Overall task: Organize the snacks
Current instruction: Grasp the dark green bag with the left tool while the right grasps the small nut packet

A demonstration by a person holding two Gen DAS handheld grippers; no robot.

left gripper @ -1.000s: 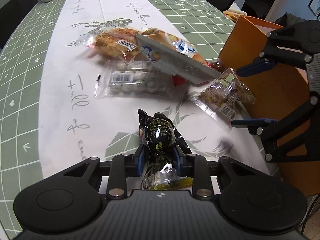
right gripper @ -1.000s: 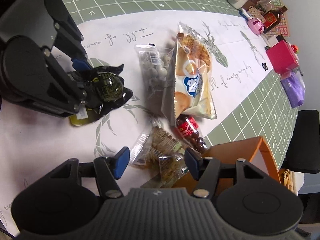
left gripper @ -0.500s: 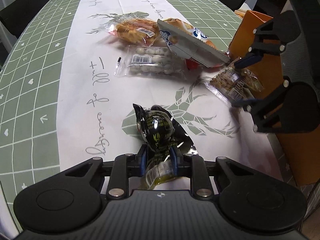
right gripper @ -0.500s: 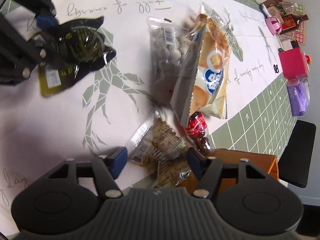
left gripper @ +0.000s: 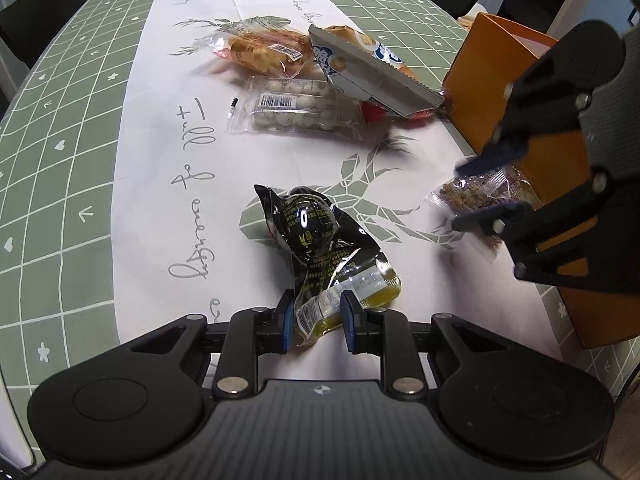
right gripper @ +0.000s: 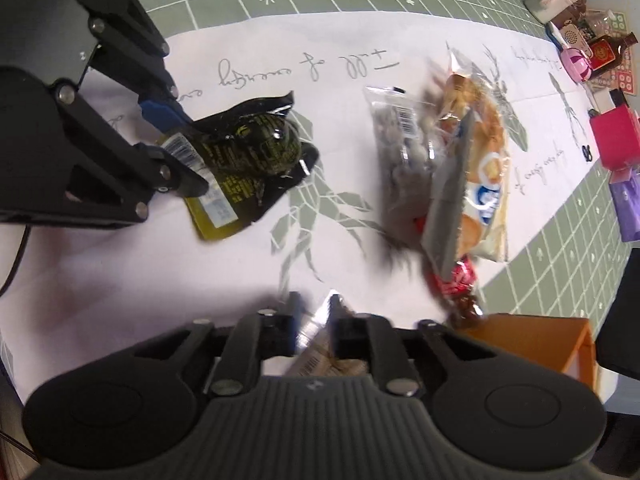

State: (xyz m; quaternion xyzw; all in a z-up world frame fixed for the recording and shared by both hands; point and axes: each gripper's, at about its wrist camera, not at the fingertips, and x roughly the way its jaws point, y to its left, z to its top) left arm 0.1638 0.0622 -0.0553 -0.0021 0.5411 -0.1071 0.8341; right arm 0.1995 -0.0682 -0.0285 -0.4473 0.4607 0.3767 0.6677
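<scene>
My left gripper is shut on the yellow end of a black snack packet, which rests on the white table runner; the packet also shows in the right wrist view. My right gripper is shut on a clear packet of brown nuts, held lifted beside the orange box. Further back lie a clear pack of white balls, a cracker bag, a pastry bag and a red packet.
The orange box stands at the table's right edge. A green grid tablecloth flanks the runner. A pink box, a purple pouch and small bottles stand at the far end. Black chairs ring the table.
My right gripper has shut on the nut packet and lifted it off the runner. My left gripper has slid back along the black packet and now pinches its yellow end.
</scene>
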